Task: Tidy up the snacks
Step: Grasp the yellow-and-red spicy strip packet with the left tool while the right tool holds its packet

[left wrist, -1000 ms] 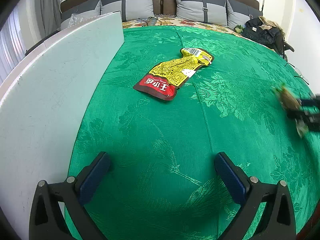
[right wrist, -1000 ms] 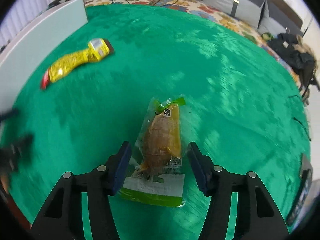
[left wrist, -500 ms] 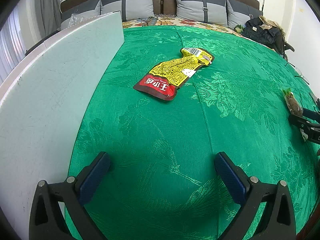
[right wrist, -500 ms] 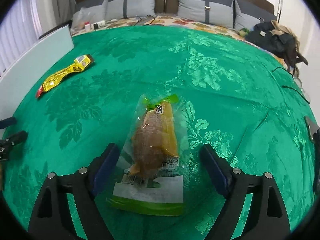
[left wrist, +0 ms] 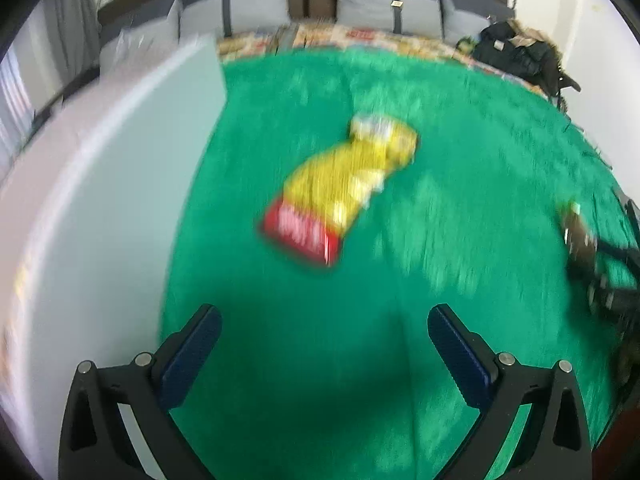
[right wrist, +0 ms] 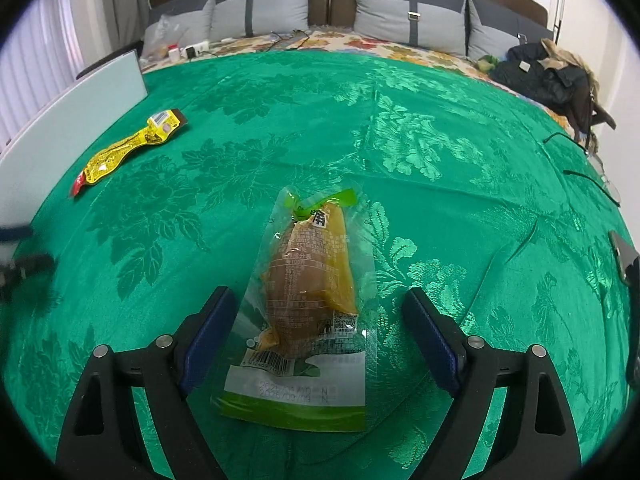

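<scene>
A clear packet with a brown-yellow snack and green trim [right wrist: 310, 300] lies flat on the green cloth [right wrist: 420, 128]. My right gripper [right wrist: 320, 320] is open, its fingers on either side of the packet without touching it. A yellow and red snack packet [left wrist: 340, 188] lies on the cloth ahead of my left gripper [left wrist: 324, 332], which is open and empty; the left wrist view is blurred. That packet also shows far left in the right wrist view [right wrist: 128, 148]. The right gripper and its packet show blurred at the right edge of the left wrist view [left wrist: 580, 240].
A pale grey-white board [left wrist: 100, 200] runs along the left side of the cloth, also in the right wrist view [right wrist: 60, 128]. Grey cushions [right wrist: 408, 8] and a dark jacket [right wrist: 552, 76] lie at the back. Cables [right wrist: 592, 184] lie at the right.
My right gripper opened and let the clear packet down flat on the cloth. My left gripper has just started moving toward the yellow and red packet, blurring its view.
</scene>
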`<action>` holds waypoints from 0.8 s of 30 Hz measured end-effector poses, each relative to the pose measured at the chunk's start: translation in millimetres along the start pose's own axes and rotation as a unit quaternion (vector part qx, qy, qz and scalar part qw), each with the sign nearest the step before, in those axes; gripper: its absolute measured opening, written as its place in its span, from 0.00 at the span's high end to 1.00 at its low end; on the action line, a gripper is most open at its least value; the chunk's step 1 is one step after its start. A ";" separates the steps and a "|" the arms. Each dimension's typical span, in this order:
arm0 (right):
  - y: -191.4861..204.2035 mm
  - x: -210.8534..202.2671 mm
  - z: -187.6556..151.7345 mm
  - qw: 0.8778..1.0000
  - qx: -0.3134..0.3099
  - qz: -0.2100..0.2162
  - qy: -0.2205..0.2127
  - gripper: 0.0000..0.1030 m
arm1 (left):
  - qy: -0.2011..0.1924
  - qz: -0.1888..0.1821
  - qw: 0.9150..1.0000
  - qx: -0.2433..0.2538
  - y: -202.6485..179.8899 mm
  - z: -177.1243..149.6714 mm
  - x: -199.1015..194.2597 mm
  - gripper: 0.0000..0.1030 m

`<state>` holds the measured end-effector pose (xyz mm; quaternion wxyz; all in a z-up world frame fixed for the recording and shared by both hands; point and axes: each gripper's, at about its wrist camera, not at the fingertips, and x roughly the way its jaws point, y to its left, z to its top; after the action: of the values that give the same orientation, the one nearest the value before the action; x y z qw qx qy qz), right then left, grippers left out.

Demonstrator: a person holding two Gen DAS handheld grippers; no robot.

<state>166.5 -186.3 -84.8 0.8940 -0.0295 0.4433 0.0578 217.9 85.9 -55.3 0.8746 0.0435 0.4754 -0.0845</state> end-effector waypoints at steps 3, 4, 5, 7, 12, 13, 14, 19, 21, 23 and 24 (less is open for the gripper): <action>-0.1 0.1 0.1 1.000 0.000 0.000 0.000 0.14 | 0.011 0.005 0.999 0.038 -7.7 38.3 13.5 0.01; -0.1 0.2 0.1 1.000 0.000 0.000 0.000 0.14 | 0.018 0.008 0.999 0.046 -9.5 46.4 21.1 0.01; 0.1 0.8 0.4 1.000 0.000 0.000 0.000 0.14 | 0.026 0.011 0.998 0.053 -10.7 53.1 29.2 0.01; 0.1 0.9 0.5 1.000 0.000 0.000 0.000 0.14 | 0.045 0.019 0.997 0.058 -12.7 61.6 48.5 0.01; -0.2 0.6 0.5 1.000 0.000 0.000 0.000 0.14 | 0.062 0.001 0.998 0.006 0.8 63.4 77.9 0.05; -0.2 0.6 0.5 1.000 0.000 0.000 0.000 0.14 | 0.062 -0.008 0.998 -0.012 5.1 62.3 77.7 0.10; -0.2 0.8 0.6 1.000 0.000 0.000 0.000 0.14 | 0.051 -0.009 0.998 -0.020 6.9 62.0 74.3 0.27; -0.1 0.9 0.8 1.000 0.000 0.000 0.000 0.14 | 0.041 -0.037 0.998 -0.044 9.0 51.2 54.2 0.61; -0.4 0.5 0.5 1.000 0.000 0.000 0.000 0.14 | 0.044 -0.044 0.996 -0.056 5.2 35.1 43.2 0.62; -0.3 0.6 0.6 1.000 0.000 0.000 0.000 0.14 | 0.054 -0.055 0.995 -0.069 -4.1 12.9 29.9 0.62; -0.2 0.8 0.7 1.000 0.000 0.000 0.000 0.14 | 0.058 -0.059 0.994 -0.074 -9.8 1.7 22.7 0.62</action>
<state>167.6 -186.4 -85.1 0.8939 -0.0295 0.4435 0.0579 229.6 73.6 -73.4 0.8396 -0.0451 0.5324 -0.0978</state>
